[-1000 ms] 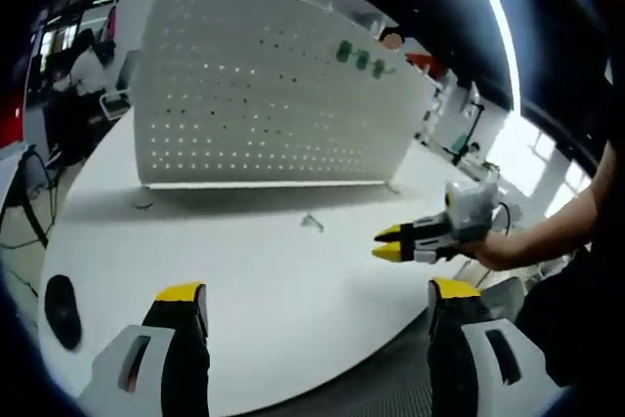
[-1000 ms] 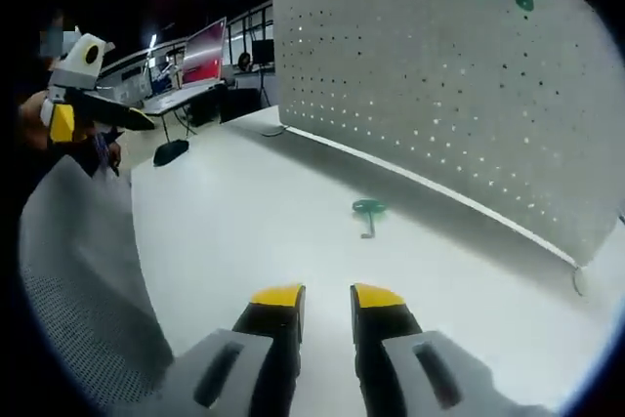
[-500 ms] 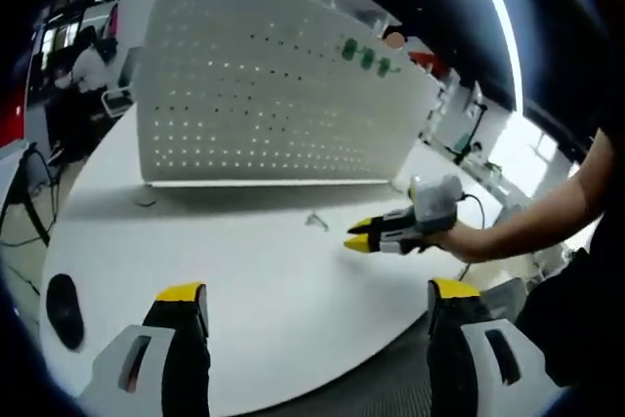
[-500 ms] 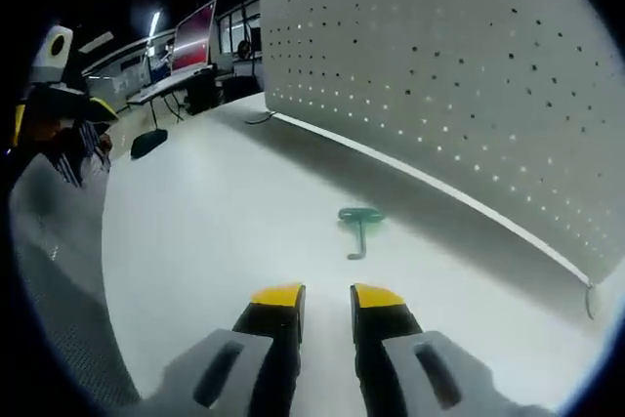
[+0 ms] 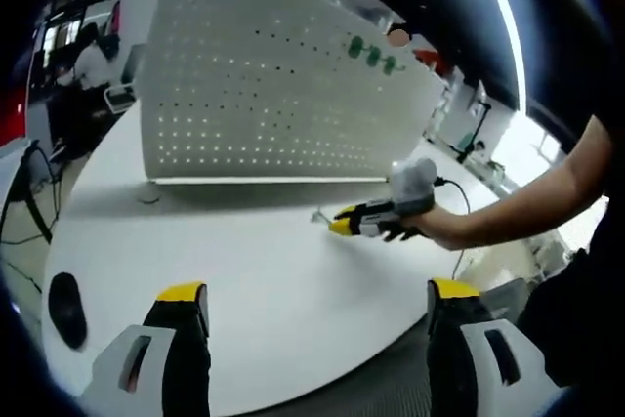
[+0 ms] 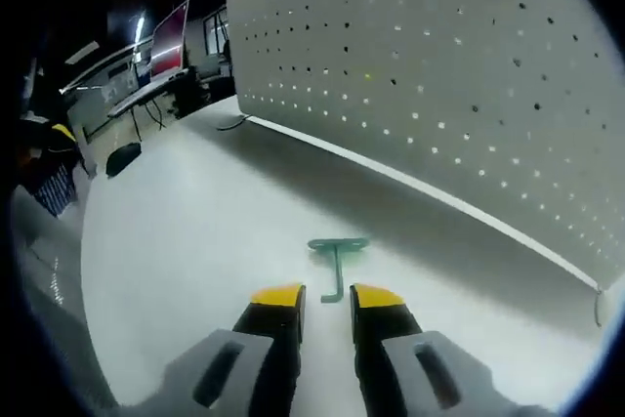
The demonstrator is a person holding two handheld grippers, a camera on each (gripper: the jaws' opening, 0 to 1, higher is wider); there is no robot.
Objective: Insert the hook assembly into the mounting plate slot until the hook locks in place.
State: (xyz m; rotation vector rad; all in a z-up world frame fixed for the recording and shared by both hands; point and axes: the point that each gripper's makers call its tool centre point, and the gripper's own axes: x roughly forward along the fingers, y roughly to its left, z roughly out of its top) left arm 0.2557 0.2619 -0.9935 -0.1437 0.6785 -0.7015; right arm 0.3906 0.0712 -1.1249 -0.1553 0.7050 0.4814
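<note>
Hook [image 6: 335,263] — green, T-shaped — lies flat before right gripper [image 6: 326,300].

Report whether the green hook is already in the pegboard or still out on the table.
Out. The green hook lies flat on the white table, short of the pegboard, its stem end just ahead of the right gripper.

Left gripper view faces the pegboard [image 5: 264,85] from afar; right gripper view sits low, close, sharing it.

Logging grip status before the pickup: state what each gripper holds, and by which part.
Nothing is held. The right gripper is open, its tips reaching the green hook lying on the table. The left gripper is open and empty.
</note>
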